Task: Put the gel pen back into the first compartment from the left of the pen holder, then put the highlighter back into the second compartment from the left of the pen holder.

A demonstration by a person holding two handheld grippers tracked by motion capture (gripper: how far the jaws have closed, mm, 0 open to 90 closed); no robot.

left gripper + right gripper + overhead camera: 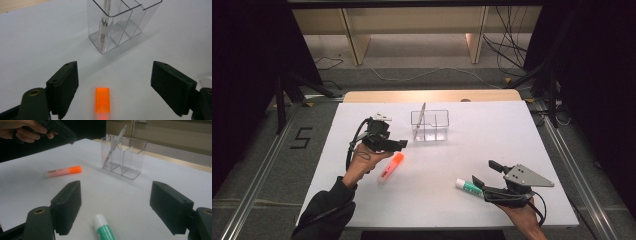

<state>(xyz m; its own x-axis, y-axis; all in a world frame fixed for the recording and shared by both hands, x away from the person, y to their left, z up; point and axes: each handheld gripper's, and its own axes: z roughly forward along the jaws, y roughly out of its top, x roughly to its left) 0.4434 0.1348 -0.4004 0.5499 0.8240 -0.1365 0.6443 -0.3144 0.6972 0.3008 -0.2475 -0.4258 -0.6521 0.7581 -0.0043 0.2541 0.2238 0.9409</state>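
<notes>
the left gripper (399,145) hangs over the white table (492,140) with its jaws spread wide and nothing between them; in the left gripper view the orange cap end of the highlighter (102,100) lies on the table in the gap between the two black jaws, touching neither. in the high view the highlighter (391,167) lies flat and slanted just below and beside that gripper, orange cap toward the clear organiser (430,125), pale barrel toward the person's sleeve (324,212). there is dark print on the barrel, seen in the right gripper view (62,171), but it is too small to read. the right gripper (486,172) is near the front right of the table, likewise released, its jaws well apart, with the grey three-cornered plate on top. the glue stick (468,186), white-capped with a green body, lies flat between those jaws, and in the right gripper view (104,227) its white end points away from the camera; its green label carries white marks that i cannot read. the clear organiser stands upright near the middle back of the table, split into compartments, with a slim clear pen (422,114) leaning in its leftmost one. on the floor left of the table a dark taped "5" (302,137) can be read
</notes>
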